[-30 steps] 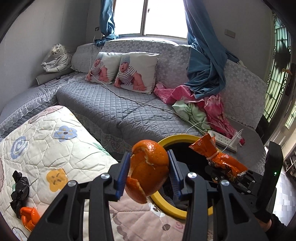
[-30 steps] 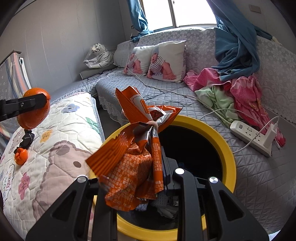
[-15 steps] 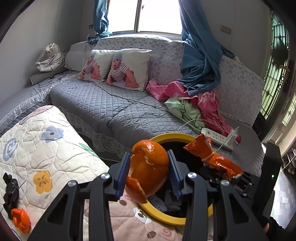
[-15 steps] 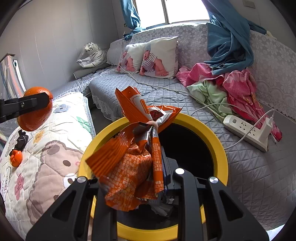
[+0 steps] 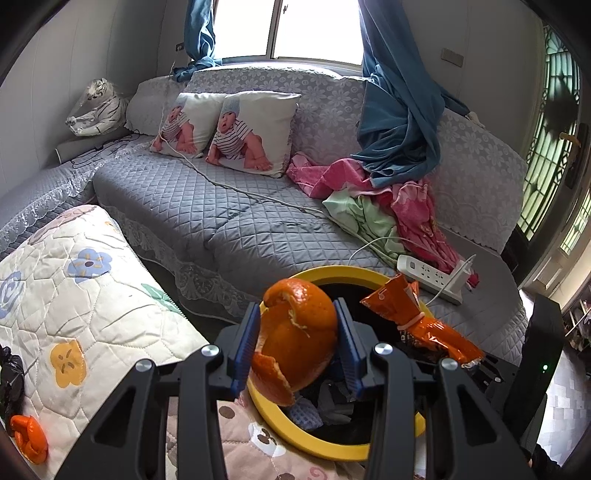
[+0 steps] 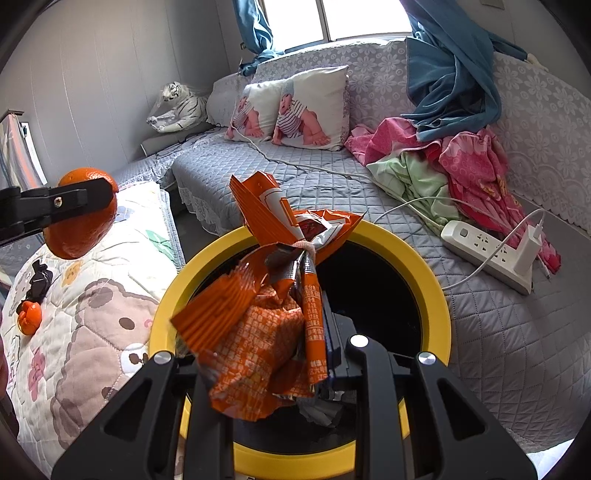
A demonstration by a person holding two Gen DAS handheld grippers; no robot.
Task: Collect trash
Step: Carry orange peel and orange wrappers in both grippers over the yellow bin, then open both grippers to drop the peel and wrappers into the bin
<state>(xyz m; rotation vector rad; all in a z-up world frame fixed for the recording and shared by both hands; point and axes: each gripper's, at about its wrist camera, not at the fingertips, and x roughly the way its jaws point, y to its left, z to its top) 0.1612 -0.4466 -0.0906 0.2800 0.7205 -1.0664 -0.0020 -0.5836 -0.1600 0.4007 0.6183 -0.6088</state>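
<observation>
The left gripper (image 5: 297, 345) pinches an orange peel (image 5: 295, 339) between its blue pads, a curled, hollow shell with torn edges, its long axis near upright and a loose flap hanging at the lower left. It hangs over the near rim of the bin (image 5: 332, 448), a round black pail with a glossy yellow ring, some crumpled scraps inside. The right gripper (image 6: 266, 354) is clamped on a wrapper (image 6: 266, 321), a crinkled orange foil bag tied at the waist with a band, its long axis upright, its pleated top fanning above the bin's far rim (image 6: 436, 295). Left of the bin lies a quilt (image 5: 85, 295) with flowers, padded and stitched, carrying a small orange piece (image 5: 29, 437) and a black wad (image 5: 11, 373). Behind is a grey quilted sofa (image 5: 221, 221) with two pillows (image 5: 251, 133), a heap of pink and green cloth (image 5: 388, 206), a white power strip (image 5: 432, 277), blue curtains (image 5: 399, 122) and a window (image 5: 314, 29).
</observation>
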